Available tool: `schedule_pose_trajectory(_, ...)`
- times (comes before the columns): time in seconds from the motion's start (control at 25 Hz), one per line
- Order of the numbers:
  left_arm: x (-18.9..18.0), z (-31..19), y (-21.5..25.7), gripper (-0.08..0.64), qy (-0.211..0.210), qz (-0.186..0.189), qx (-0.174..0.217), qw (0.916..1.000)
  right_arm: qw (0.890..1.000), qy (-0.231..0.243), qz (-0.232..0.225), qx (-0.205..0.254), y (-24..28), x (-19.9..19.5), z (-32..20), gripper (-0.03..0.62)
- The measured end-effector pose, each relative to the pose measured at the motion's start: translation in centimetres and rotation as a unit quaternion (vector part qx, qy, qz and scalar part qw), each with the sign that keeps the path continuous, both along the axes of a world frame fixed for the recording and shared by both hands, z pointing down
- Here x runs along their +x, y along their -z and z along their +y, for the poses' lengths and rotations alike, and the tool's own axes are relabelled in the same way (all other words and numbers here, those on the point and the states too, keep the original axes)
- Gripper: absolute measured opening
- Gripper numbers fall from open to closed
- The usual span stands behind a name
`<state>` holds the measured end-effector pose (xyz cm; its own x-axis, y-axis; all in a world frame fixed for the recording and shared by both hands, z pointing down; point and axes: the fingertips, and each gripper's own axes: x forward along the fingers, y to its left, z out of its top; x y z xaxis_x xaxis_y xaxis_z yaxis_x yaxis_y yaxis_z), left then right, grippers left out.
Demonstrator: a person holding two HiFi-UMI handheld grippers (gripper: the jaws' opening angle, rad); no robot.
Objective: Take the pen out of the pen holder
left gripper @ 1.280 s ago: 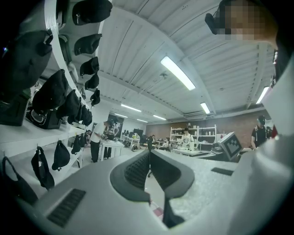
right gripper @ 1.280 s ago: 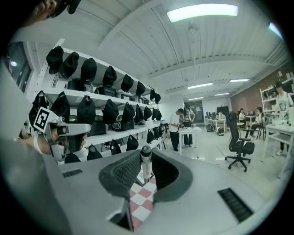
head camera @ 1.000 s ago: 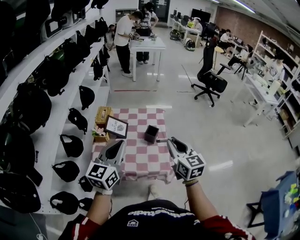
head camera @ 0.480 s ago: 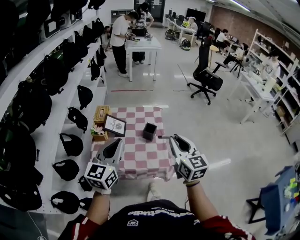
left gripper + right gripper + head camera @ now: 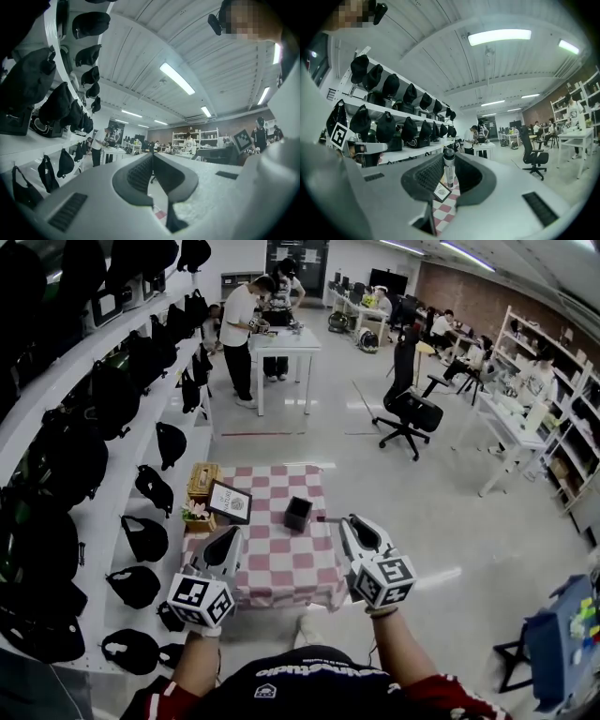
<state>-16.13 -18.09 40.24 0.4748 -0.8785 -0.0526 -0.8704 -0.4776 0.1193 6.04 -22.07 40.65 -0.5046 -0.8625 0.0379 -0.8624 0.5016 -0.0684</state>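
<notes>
A small low table with a pink-and-white checked cloth (image 5: pixel 281 563) stands in front of me. A black square pen holder (image 5: pixel 298 513) sits on it near the far right. My right gripper (image 5: pixel 345 520) hovers just right of the holder, shut on a pen (image 5: pixel 323 518) that sticks out leftward from its tips. In the right gripper view the pen (image 5: pixel 449 171) stands upright between the pads of my right gripper (image 5: pixel 449 165). My left gripper (image 5: pixel 229 534) hangs over the table's left half, shut and holding nothing; its pads (image 5: pixel 140 173) meet at the tip.
A framed picture (image 5: pixel 232 502), a small flower piece (image 5: pixel 197 512) and a wooden box (image 5: pixel 204 474) stand along the table's left edge. White shelves of black bags (image 5: pixel 112 399) run along the left. People stand at a white table (image 5: pixel 281 338) beyond; an office chair (image 5: pixel 410 409) sits right.
My right gripper has risen a little with the pen in it, staying beside the holder. The left gripper has barely shifted.
</notes>
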Motion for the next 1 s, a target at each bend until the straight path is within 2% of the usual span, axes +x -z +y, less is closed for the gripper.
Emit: schedule_pose_trajectory(1.0, 0.5, 1.0, -0.3, 0.008, 0.002, 0.004, 0.005, 1.0, 1.0, 0.005, -0.006, 0.003, 0.5, -0.2, 1.2, 0.075)
